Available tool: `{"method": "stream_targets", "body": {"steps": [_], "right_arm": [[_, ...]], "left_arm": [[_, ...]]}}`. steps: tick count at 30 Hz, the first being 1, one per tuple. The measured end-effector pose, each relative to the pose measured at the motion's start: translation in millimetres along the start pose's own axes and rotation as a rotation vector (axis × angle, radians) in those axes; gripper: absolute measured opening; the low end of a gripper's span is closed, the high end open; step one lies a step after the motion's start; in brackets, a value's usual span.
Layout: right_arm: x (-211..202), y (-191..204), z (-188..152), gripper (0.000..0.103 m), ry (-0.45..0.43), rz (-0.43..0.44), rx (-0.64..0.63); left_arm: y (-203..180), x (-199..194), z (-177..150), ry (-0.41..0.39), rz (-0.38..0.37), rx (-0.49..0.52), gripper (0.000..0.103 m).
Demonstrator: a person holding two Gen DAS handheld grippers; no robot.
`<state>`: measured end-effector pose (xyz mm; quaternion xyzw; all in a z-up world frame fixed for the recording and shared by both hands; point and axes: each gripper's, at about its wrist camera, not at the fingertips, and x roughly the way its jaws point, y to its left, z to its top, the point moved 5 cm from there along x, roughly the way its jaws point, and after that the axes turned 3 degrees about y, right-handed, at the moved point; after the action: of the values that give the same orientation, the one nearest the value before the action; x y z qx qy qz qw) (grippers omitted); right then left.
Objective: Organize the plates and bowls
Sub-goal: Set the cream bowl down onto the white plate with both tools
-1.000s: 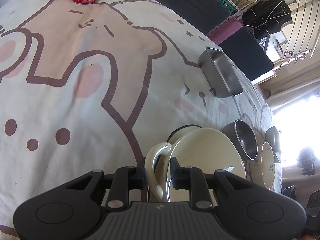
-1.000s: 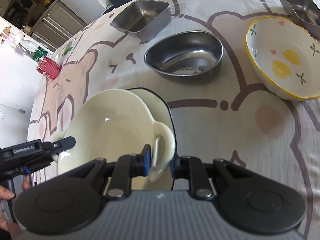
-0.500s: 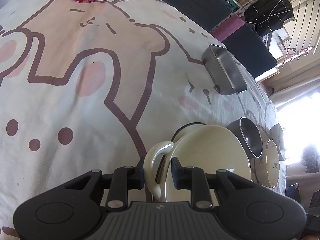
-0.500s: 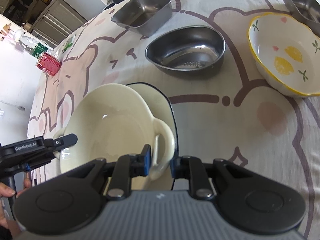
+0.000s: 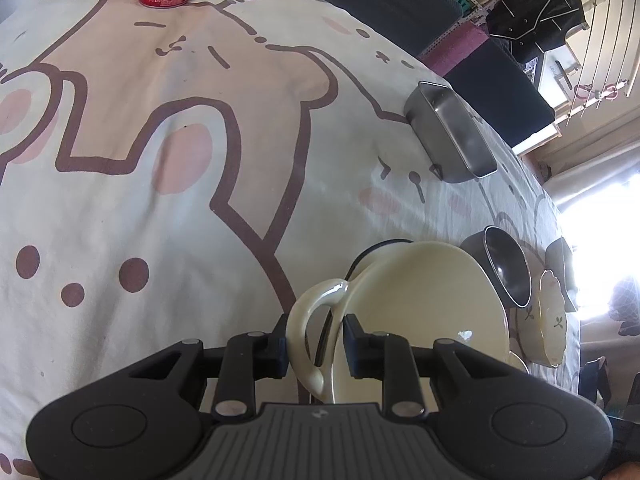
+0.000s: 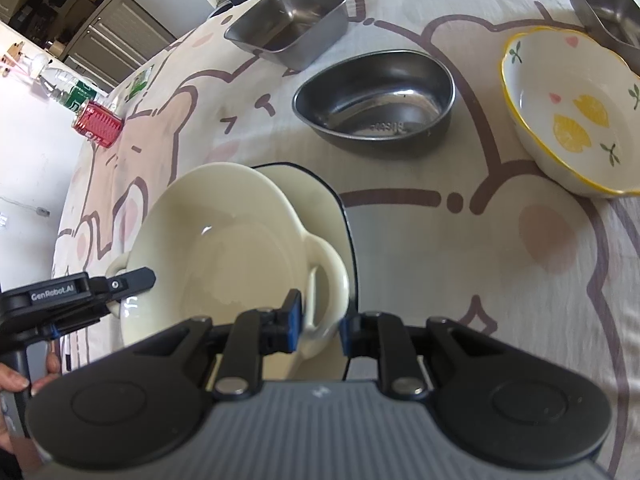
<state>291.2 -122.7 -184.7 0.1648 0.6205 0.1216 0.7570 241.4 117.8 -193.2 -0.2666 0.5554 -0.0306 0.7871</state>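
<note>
Little has moved in the last second. The cream bowl (image 6: 224,264) is in the same spot and both hands are steady. Only the left gripper (image 5: 316,344) has changed, its jaws a shade wider around the handle.

- Cream bowl: two-handled, sitting on the dark-rimmed plate (image 6: 320,208), offset to the plate's left. Plate's right side is bare. Both lie near, on the cartoon-print tablecloth (image 5: 160,240).
- Left gripper: jaws straddle the bowl's left handle (image 5: 308,320). One finger lies against the handle's outer edge. A gap shows between the handle and the other finger, so this is a loose bracket and not a pinch. Seen from the right wrist camera, its finger (image 6: 132,280) lies across that handle, with a hand (image 6: 16,384) on the grip below.
- Right gripper (image 6: 319,324): blue pads are closed on the bowl's right handle (image 6: 328,280), pinching it from both sides.
- Beyond the plate: oval steel bowl (image 6: 376,104). Farther off is a square steel tray (image 6: 288,24).
- Right of the oval bowl: lemon-patterned bowl (image 6: 568,120), upright. A second steel tray (image 6: 604,8) is just behind it.
- Far left: red milk can (image 6: 98,124), well apart from the dishes.
</note>
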Motion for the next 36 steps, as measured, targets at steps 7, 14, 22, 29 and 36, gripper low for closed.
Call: {"method": "stream_targets", "body": {"steps": [7,14,22,29,36], "right_arm": [[-1.3,2.7,-2.9,0.024,-0.001,-0.005,-0.021],[-2.4,7.9,-4.4,0.025,-0.015,-0.023,-0.061],[-8.2,8.0,-3.1,0.024,-0.048,-0.039,-0.069],[-8.4,5.9,-1.9,0.023,-0.025,-0.026,-0.038],[-20.6,-6.5,3.9,0.024,-0.061,-0.028,0.021]], "left_arm": [[-2.1,1.8,0.7,0.003,0.013,0.022,0.028],[-4.3,3.8,-0.9,0.014,0.031,0.053,0.029],[-6.7,5.0,-3.4,0.025,0.030,0.072,0.030],[-8.0,5.1,-3.6,0.026,0.029,0.084,0.030],[-13.1,5.9,-4.9,0.026,0.018,0.101,0.029]]}}
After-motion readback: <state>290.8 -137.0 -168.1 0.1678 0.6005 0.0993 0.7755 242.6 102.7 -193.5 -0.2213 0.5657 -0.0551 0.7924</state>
